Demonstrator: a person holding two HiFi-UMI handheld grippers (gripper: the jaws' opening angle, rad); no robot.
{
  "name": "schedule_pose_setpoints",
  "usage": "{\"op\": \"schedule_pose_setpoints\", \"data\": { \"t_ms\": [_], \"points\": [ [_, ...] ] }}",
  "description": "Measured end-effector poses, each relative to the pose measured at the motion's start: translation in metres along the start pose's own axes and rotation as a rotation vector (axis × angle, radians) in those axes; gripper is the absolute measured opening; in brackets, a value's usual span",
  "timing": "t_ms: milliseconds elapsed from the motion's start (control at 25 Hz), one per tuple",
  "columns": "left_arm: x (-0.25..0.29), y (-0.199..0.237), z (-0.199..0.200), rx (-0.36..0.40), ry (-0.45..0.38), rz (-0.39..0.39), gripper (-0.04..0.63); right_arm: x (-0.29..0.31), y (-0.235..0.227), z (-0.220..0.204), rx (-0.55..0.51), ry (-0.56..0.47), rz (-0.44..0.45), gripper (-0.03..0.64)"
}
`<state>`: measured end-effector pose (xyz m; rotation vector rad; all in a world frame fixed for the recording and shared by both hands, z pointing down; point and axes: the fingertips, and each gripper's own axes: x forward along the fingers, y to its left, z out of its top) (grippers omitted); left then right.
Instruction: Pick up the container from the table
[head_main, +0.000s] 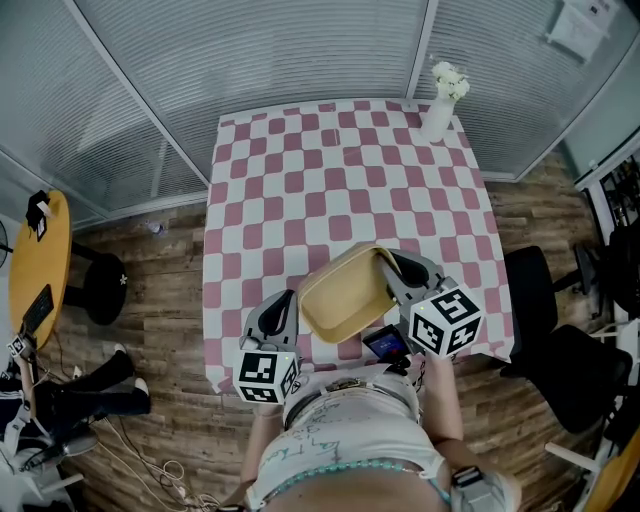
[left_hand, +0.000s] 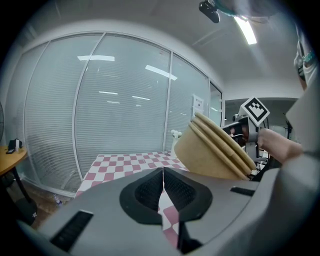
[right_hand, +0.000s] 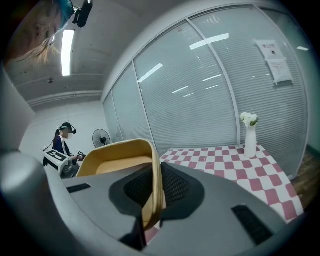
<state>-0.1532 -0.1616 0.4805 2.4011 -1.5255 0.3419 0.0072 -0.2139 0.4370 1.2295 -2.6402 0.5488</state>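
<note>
Right tongs (right_hand: 154, 187) pinch container (right_hand: 116, 159) rim (tilted above table (head_main: 300, 170)); left tongs (left_hand: 163, 187) closed.

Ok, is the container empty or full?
Empty: the container shows a bare inside in the head view; the right gripper pinches its rim.

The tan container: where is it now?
In the head view the tan container hangs tilted above the table's near edge, its rim clamped in the right gripper.

Empty tan rectangular container (head_main: 345, 295), tilted, in midair
</note>
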Motion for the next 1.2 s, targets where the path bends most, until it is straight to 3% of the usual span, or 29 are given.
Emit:
{"op": "schedule_pose_setpoints", "data": {
  "t_ms": [1200],
  "points": [
    [0.0008, -0.0061, -0.0046, 0.005, 0.024, -0.015, 0.018, -0.0037, -0.0068, -0.0078, -0.026, 0.041, -0.019, 0.02]
  ]
}}
